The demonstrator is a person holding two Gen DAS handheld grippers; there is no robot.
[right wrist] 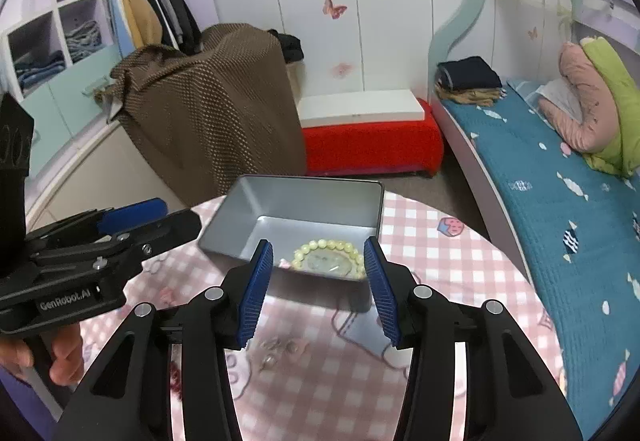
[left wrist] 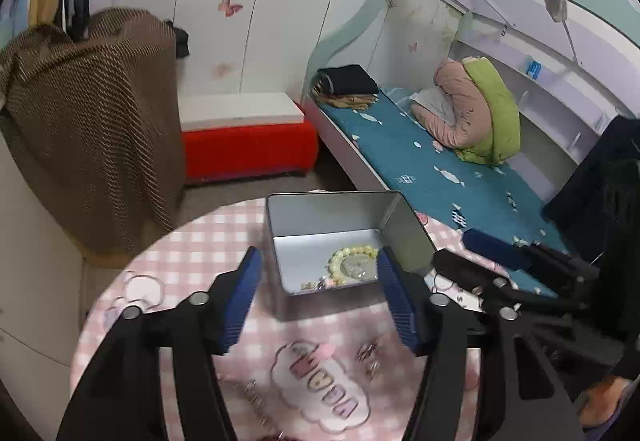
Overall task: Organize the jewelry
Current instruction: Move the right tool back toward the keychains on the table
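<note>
Pink-and-white checked cloth covers the round table (right wrist: 440, 261) you are working over, in a child's bedroom with a blue-sheeted bed (right wrist: 560, 201) beyond it. Take the open metal tin (right wrist: 304, 201) as your landmark: it sits on the cloth, and inside it, against the wall nearest you, lies a pale yellow bead bracelet (right wrist: 328, 255) with a few smaller pieces next to it (left wrist: 320, 284). Still outside the tin, on the cloth on your side of its near wall, is a small cluster of earrings or rings (right wrist: 280, 351); in the left wrist view the same loose pieces (left wrist: 370, 357) lie below the tin and toward that gripper's right finger. Your right gripper (right wrist: 318, 293) has its jaws spread wide and holds nothing, poised over the tin's near wall, so the cluster lies under and slightly left of its fingertips, closer to you than the tin. Your left gripper (left wrist: 320, 301) is likewise spread apart and empty, aimed at the same near wall from the tin's left side. The right gripper looks the nearer of the two to the loose pieces, which seem to be the next things to go in. They are small, flat on soft cloth, and show no clear long axis, so you would probably need to pull back from the tin and descend with the tips close to the cloth; snagging the fabric is the likely risk.
</note>
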